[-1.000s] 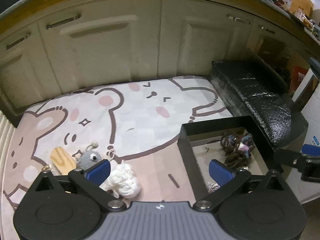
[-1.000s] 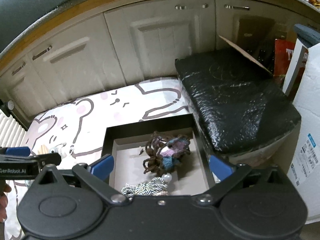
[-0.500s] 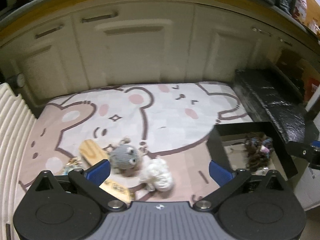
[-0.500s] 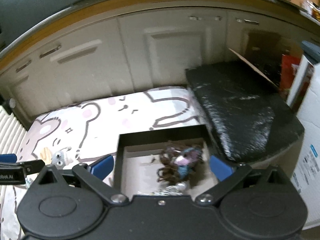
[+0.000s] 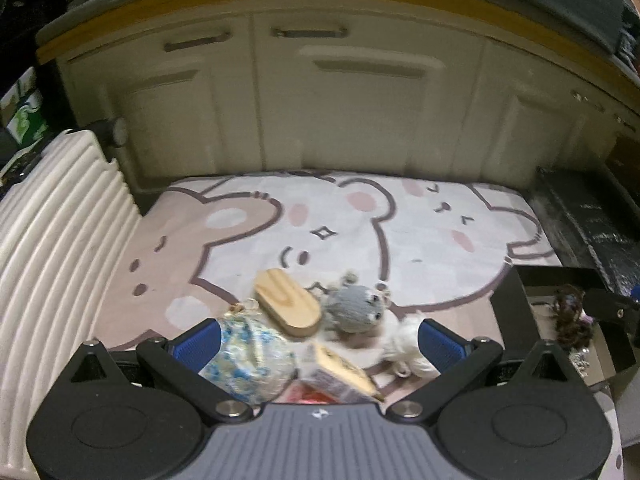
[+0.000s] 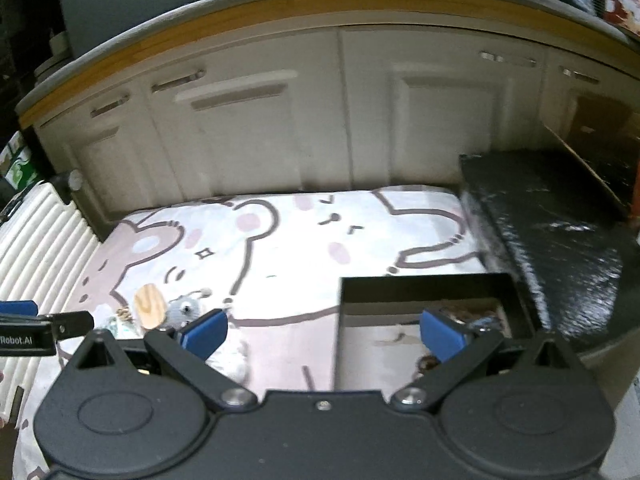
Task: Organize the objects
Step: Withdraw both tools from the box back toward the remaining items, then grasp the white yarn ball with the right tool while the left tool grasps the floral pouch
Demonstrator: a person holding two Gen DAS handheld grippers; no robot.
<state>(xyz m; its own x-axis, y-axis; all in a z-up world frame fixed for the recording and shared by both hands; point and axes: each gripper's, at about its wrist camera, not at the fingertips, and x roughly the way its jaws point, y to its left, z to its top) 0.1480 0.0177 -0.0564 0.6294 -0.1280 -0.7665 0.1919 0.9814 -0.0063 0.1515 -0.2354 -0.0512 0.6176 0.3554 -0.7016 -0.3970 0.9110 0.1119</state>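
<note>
With its blue pads spread wide and gripping nothing, the left gripper [image 5: 319, 340] hangs low in the left wrist frame over a cluster of small things on the cartoon-bear mat [image 5: 420, 240]. Between its fingers lie a blue-and-white flowered pouch [image 5: 248, 356], a smooth oval wooden piece [image 5: 287, 303] with visible grain, a fuzzy grey knitted toy [image 5: 356, 309], a white yarn bundle [image 5: 404, 342] and a small box [image 5: 340, 376] at lower centre; whether the left pad touches the pouch is unclear. At the right edge sits a black-walled box [image 5: 505, 300] holding a dark tangled bundle [image 5: 570, 316]. In the right wrist view, blurred, the right gripper [image 6: 323, 335] is likewise spread and empty, angled forward above the mat and the box's left wall [image 6: 339, 320]. Ribbed white panels [image 5: 52, 240] fill the left side, and cream cabinet doors [image 5: 360, 112] span the top.
</note>
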